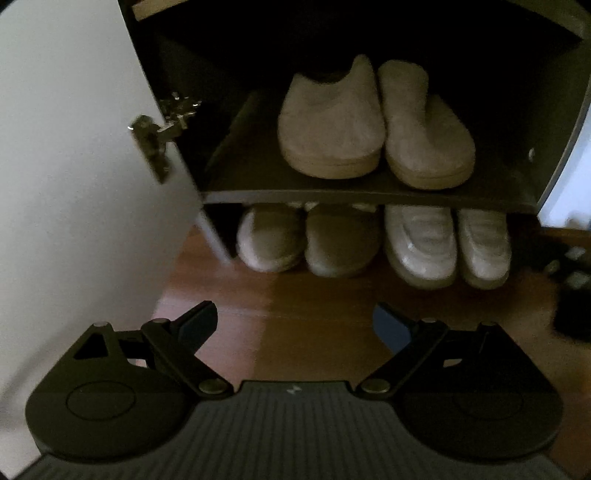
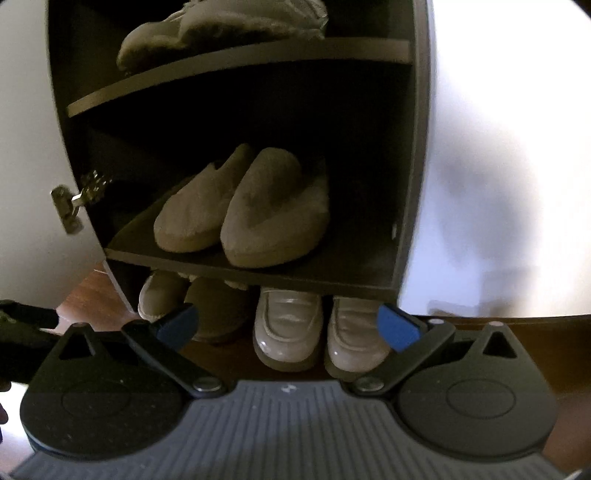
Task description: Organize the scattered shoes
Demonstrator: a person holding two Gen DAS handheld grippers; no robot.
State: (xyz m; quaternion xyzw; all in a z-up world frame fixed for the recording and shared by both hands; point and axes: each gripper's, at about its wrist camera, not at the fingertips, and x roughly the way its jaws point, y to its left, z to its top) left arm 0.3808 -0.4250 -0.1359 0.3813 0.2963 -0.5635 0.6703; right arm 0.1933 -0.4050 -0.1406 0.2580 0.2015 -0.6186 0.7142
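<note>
A dark shoe cabinet (image 1: pixel 369 195) stands open before me. On its middle shelf sits a pair of beige slippers (image 1: pixel 373 122) (image 2: pixel 243 206), toes toward me. Under that shelf, on the floor level, a second pair of slippers (image 1: pixel 306 243) (image 2: pixel 162 295) lies left of a pair of glossy pale loafers (image 1: pixel 447 243) (image 2: pixel 317 328). Fluffy shoes (image 2: pixel 221 33) rest on the upper shelf in the right wrist view. My left gripper (image 1: pixel 295 325) hangs open over the wooden floor, short of the cabinet, holding nothing. My right gripper (image 2: pixel 288 325) is open too, empty, in front of the loafers.
The white cabinet door (image 1: pixel 74 166) stands swung open at the left, with a metal hinge (image 1: pixel 155 144). A white wall or door (image 2: pixel 498 166) lies to the right. Dark objects (image 1: pixel 572 288) sit on the wooden floor (image 1: pixel 280 332) at the far right.
</note>
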